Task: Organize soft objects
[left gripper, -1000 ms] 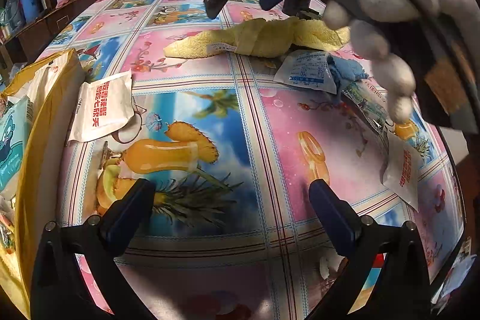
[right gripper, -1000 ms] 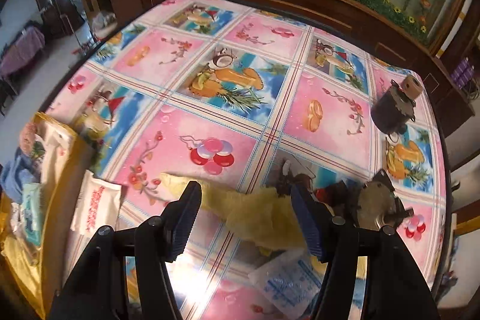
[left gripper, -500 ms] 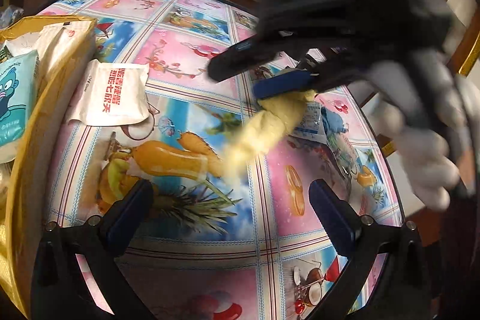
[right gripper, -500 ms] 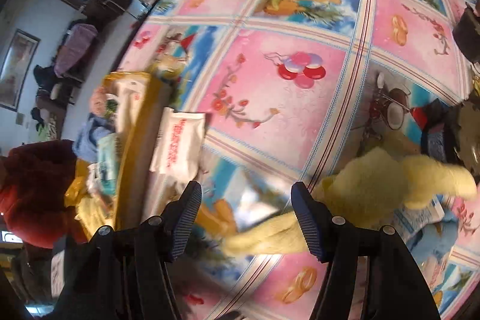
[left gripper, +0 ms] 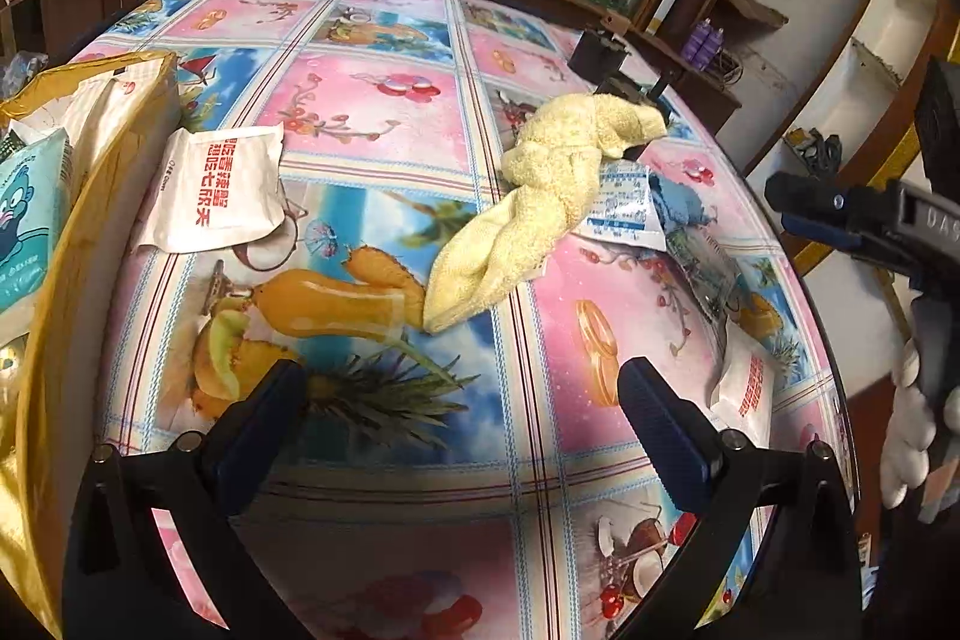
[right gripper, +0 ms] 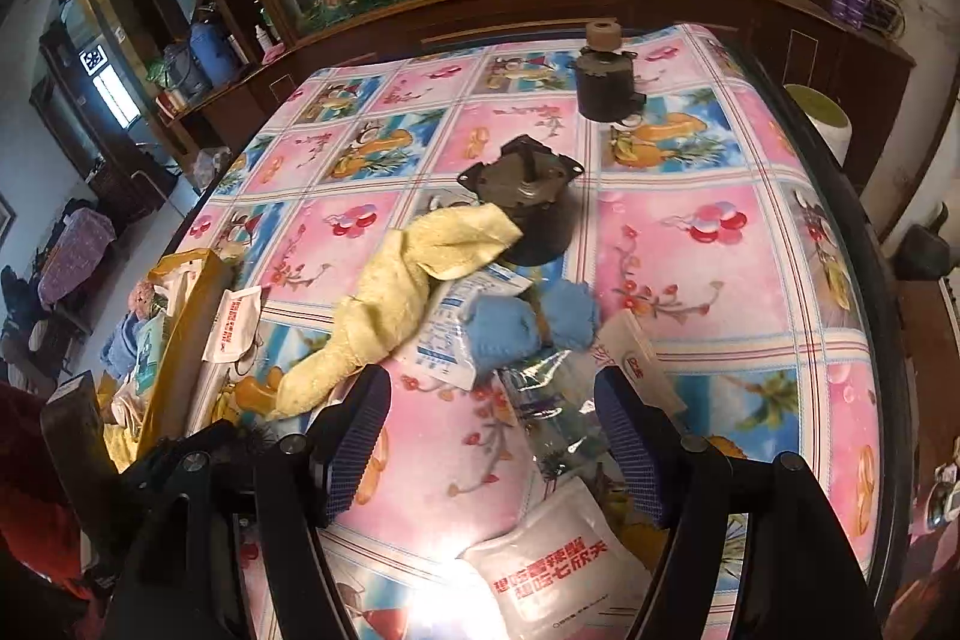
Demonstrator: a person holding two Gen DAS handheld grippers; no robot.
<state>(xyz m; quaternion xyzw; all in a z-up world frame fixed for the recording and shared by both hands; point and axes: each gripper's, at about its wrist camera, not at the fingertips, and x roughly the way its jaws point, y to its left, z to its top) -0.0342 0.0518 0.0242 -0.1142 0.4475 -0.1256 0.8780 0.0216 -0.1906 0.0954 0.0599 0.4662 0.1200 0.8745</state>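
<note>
Several packets already in the yellow bag point(left gripper: 90, 196) far left, yellow towel point(left gripper: 534, 196) and blue cloth point(right gripper: 528, 322) loose mid-bench, left tool point(left gripper: 456, 424) and right tool point(right gripper: 492, 436) spread, empty.

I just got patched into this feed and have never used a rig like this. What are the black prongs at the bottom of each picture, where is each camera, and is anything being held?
There is no robot arm: a person holds a two-finger claw in each hand, and each claw has a fisheye camera looking forward along its fingers. The black prongs are those fingers.

In the left wrist view you see the left claw; the right claw shows in the right wrist view. Both are open and hold nothing.

On the patterned tablecloth lie a yellow towel, a blue cloth beside it, a printed plastic packet partly under the towel, and a white packet with red lettering. A yellow bag with more packets stands at the left edge. Two dark metal parts sit farther back.
</note>
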